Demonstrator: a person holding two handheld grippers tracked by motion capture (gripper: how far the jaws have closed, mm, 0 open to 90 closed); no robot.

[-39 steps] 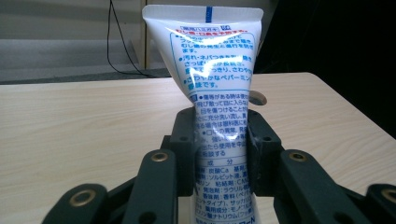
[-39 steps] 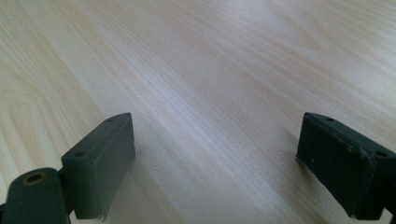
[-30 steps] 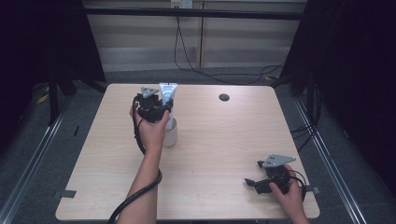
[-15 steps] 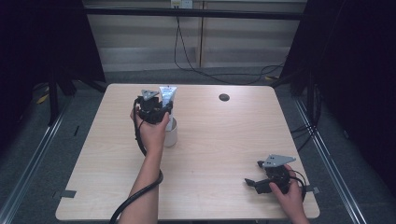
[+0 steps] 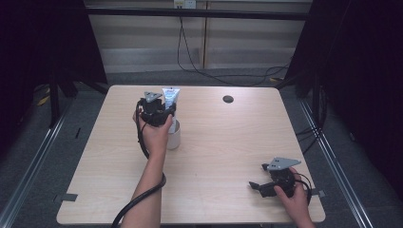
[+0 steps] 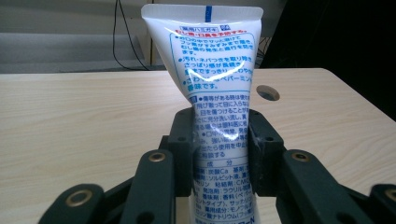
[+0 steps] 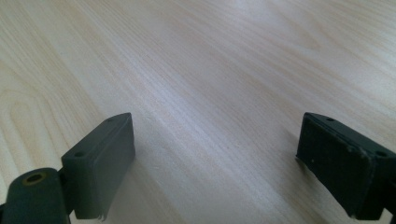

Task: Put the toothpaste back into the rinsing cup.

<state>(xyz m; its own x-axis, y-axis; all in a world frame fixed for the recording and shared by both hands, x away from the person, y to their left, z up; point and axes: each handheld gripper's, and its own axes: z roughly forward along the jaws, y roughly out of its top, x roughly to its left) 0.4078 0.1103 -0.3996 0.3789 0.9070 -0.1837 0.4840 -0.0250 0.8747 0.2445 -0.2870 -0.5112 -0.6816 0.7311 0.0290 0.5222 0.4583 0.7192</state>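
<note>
Pale wood-grain table stands in a dark room with a grey wall and hanging cables behind it. From the high view, the left gripper is held up over the far-left part of the tabletop, and a white toothpaste tube sticks up from between its jaws, crimped end on top. A white cup stands on the table right under that gripper, partly hidden by the person's left hand. A small round hole sits in the table well off to the far side of the jaws. The right gripper lies low near the table's near-right corner, held by the right hand, well apart from the tube.

From the left gripper view, the tube stands upright squarely between the two black jaws, which are clamped against its sides so that its body is pinched narrow at the pads. Blue and red print covers its face. The wider flat end rises above the jaw tips; the lower end runs out of sight below them.

From the right gripper view, the two jaws stand wide apart with nothing but bare wood between and ahead of them, close above the surface.
</note>
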